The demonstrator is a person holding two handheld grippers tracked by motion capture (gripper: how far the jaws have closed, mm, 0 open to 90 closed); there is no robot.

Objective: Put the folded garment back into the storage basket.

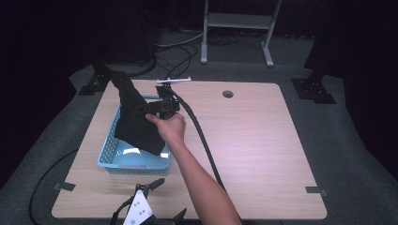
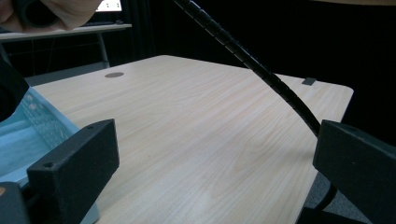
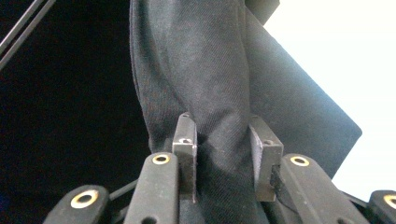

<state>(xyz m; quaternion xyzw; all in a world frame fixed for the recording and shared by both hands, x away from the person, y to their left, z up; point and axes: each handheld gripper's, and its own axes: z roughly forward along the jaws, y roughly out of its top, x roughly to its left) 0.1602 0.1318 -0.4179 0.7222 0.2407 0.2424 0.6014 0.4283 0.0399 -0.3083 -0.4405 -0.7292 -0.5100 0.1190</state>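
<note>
L gripper sits at the near edge of the tabletop, grey plate up, jaws apart w/ nothing between them; in the left gripper view they frame bare wood and a corner of the blue basket. It is well apart from the work.

R gripper is up over the basket, held in the right hand. Jaws clamped on a bunched fold of the black cloth; the right gripper view has the pads pinching fabric on both sides.

Key relation: cloth hangs w/ its long axis tilted, top corner up and away toward the far left, lower edge draping into the basket near its right wall. Basket lies directly below the jaws, so lowering is prob. the move that counts. R hand is the nearer one by far.

Hidden: basket floor under the cloth; whether the hem touches it, can't tell. Cloth's far side and top merge w/ the dark backdrop. R cable trails back across the tabletop.
</note>
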